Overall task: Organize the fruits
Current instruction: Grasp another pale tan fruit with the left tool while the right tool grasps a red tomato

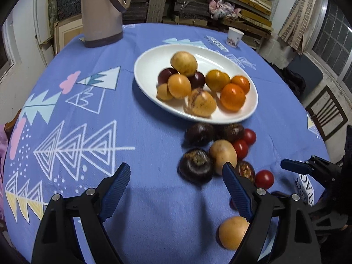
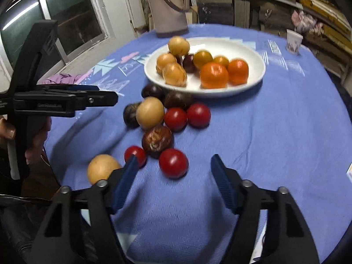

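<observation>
A white oval plate (image 1: 149,66) (image 2: 248,50) on the blue tablecloth holds oranges (image 1: 232,96), tan fruits and dark plums. In front of it lie loose fruits: dark brown ones (image 1: 195,165), tan ones (image 2: 150,112) and red tomatoes (image 2: 198,115). My left gripper (image 1: 176,169) hovers open just before the nearest dark fruit, with nothing between its fingers. A tan fruit (image 1: 233,232) lies beside its right finger. My right gripper (image 2: 174,158) is open around the near side of a red tomato (image 2: 173,167); the pads do not touch it.
A tall beige jug (image 1: 102,11) stands at the table's far left and a paper cup (image 1: 234,37) at the far right. Shelves of stacked boards fill the background. A person's hand (image 2: 37,136) holds the left gripper's handle. A chair (image 1: 325,114) stands right of the table.
</observation>
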`<state>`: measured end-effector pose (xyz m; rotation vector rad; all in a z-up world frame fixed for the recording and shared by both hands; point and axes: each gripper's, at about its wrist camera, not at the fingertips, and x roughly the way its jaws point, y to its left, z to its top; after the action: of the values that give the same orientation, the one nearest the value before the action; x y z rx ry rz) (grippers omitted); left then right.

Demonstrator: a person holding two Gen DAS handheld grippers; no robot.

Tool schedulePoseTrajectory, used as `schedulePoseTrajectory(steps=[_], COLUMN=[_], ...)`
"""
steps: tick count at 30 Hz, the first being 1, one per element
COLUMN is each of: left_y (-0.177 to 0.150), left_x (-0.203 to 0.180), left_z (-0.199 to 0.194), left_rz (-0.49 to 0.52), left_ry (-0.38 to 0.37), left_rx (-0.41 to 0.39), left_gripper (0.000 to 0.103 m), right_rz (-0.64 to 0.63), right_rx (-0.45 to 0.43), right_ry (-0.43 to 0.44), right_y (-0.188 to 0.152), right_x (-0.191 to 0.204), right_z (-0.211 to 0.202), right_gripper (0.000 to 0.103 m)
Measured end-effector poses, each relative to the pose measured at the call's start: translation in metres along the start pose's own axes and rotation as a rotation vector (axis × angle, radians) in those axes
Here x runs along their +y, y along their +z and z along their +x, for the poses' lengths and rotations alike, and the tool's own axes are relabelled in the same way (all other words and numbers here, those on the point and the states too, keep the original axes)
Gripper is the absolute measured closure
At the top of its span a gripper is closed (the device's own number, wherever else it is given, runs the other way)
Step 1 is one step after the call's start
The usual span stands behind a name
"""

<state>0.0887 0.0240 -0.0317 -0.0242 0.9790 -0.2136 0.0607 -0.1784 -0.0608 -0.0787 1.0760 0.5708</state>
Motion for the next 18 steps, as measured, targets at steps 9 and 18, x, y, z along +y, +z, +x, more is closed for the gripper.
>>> schedulePoseTrajectory(steps=[9,18], left_y=[-0.008,-0.016], left_x=[-0.005,-0.006], left_z=[0.008,0.006], left_rz=[0.029,0.03], left_ry=[-0.004,-0.026], left_rx=[0.032,0.047], left_gripper=[0.017,0.017], right_rz=[-0.007,-0.004], right_rx=[0.054,0.053], right_ry=[0.022,0.001], right_y=[-0.001,0.002], right_x=[0.003,0.004], right_z=[0.015,0.025], right_gripper=[0.057,0.072])
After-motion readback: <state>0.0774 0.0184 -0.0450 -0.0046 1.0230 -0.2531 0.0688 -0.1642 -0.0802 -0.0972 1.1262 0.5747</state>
